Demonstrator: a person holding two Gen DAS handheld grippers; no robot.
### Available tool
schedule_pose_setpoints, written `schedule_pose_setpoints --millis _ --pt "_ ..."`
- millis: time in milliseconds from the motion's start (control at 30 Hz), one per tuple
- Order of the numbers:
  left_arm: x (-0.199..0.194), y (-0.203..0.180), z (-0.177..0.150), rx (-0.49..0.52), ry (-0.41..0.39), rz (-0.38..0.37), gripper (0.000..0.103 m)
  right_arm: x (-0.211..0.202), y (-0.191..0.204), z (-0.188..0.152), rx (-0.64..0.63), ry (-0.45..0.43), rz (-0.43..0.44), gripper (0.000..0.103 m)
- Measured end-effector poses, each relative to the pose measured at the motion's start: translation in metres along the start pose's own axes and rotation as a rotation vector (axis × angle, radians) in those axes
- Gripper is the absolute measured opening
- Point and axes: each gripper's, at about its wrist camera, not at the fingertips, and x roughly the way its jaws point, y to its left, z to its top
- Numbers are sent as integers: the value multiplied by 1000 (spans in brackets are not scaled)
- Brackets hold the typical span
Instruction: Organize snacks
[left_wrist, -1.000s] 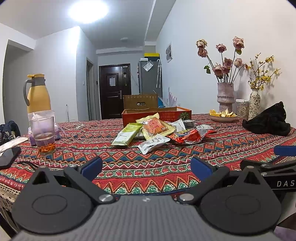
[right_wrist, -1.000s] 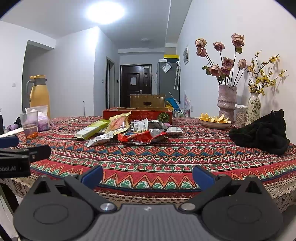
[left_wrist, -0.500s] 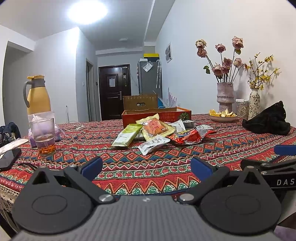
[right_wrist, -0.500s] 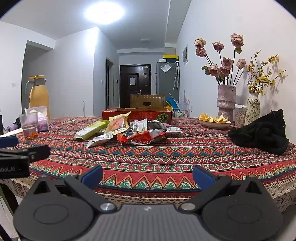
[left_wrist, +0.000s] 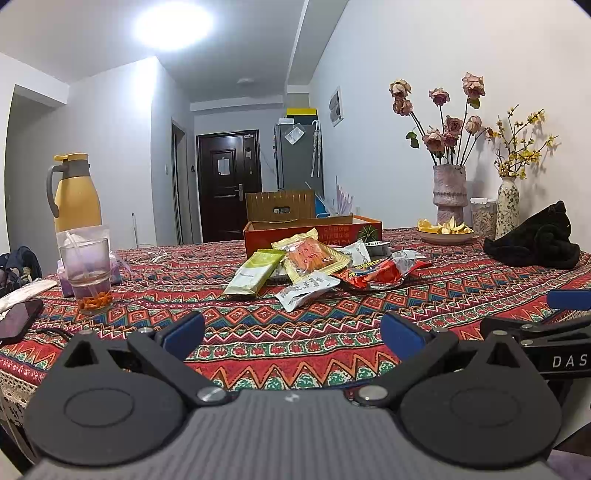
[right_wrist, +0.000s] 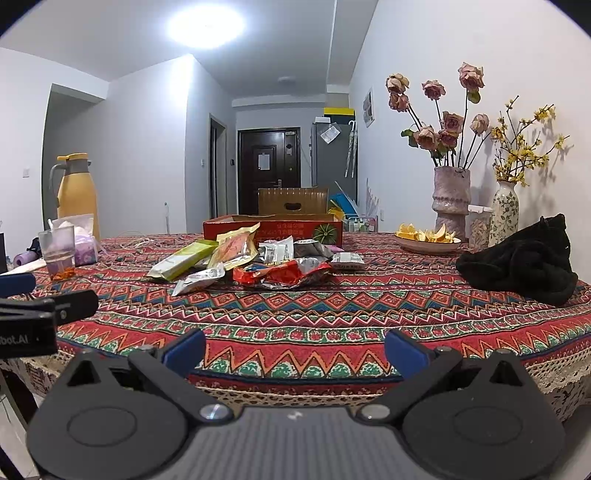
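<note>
a: which step? both claws, left gripper (left_wrist: 291, 330) and right gripper (right_wrist: 293, 349), spread wide, holding nothing.

b: the start, i judge. crinkly snack packets (left_wrist: 306, 264) lie heaped before the shallow red cardboard box (left_wrist: 314, 230); next, reach forward and pinch one.

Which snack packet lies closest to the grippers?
The white packet, foremost in the pile, just in front of the green packet and the red wrapper.

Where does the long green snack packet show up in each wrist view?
Left wrist: green snack packet lies just left of centre, at the left edge of the snack pile.
Right wrist: green snack packet sits further left, mid-height, again leftmost in the pile.
Shared landmark: the red cardboard box behind the pile.
</note>
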Motion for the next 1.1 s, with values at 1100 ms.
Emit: schedule_pose_setpoints --millis 1100 --pt "11 5 -1 6 17 -16 103 10 -2 2 1 -13 12 103"
